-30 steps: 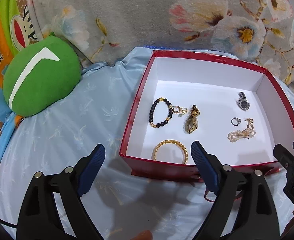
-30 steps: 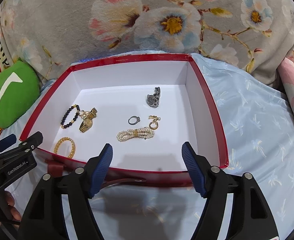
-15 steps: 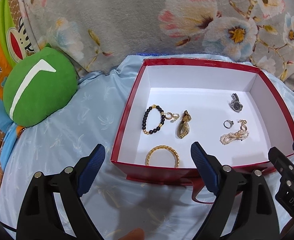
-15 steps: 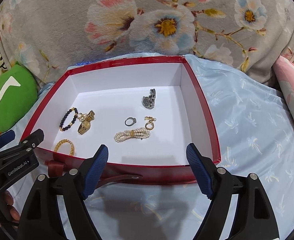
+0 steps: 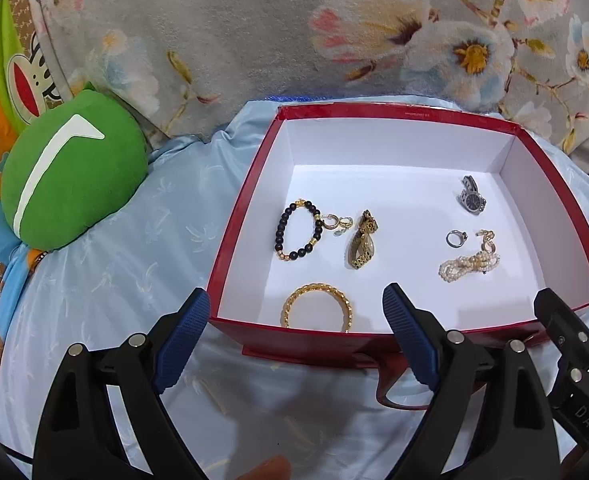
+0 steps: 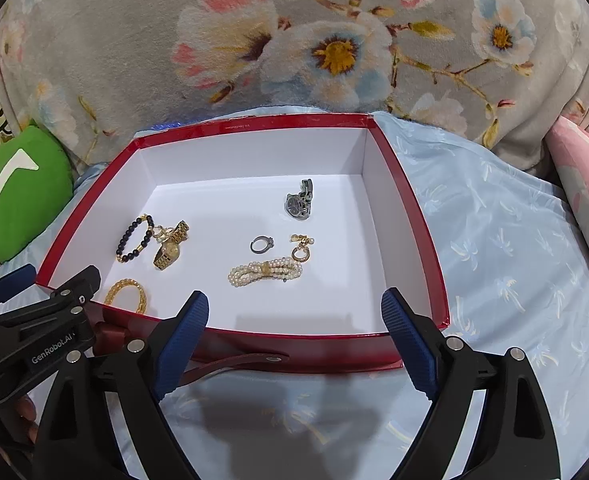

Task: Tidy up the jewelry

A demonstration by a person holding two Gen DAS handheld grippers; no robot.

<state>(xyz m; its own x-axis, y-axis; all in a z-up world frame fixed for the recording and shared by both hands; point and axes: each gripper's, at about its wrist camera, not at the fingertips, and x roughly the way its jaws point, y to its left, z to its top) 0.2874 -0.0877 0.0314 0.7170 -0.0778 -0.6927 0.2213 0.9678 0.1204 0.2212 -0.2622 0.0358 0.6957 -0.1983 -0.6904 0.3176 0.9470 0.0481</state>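
You held both tongs wide apart and empty, the left tongs (image 5: 296,314) and right tongs (image 6: 294,310) hovering just short of the red box (image 6: 410,216), whose glossy card walls had a matte white lining. Inside lay a black-bead bracelet (image 5: 297,231), a small gold hoop earring (image 5: 329,222), a gold link watch (image 5: 362,245), a twisted gold bangle (image 5: 317,312), a steel watch (image 6: 300,201), a silver ring (image 6: 262,244), a gold earring (image 6: 301,249) and a pearl bracelet (image 6: 265,271). The box sat on shiny pale-blue bedding (image 6: 494,248), beside a plush green cushion (image 5: 70,184).
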